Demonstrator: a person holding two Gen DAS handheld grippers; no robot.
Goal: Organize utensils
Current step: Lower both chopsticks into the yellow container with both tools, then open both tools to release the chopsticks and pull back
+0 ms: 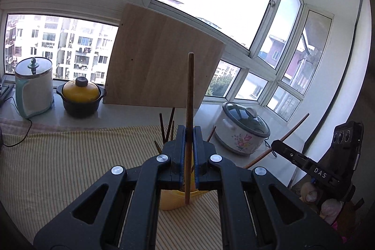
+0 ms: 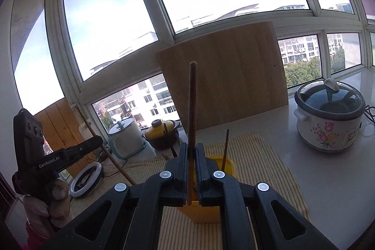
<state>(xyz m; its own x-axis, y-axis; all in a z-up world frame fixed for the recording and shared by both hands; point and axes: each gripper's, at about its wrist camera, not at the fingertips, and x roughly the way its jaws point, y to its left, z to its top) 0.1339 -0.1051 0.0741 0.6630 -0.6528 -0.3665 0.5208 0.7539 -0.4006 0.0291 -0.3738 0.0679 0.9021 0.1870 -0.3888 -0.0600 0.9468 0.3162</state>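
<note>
Here each tool, left [image 1: 189,132] and right [image 2: 192,149], clamps one chopstick [image 1: 189,109] (upright).

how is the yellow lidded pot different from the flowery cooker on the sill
The pot is black, squat and small, with an opaque yellow lid and a dark knob. The cooker is white with pink flowers, clearly bigger, and has a see-through glass lid with a pale handle. The pot stands left of the board; the cooker stands right of it. Both are lidded, upright and on the sill.
</note>
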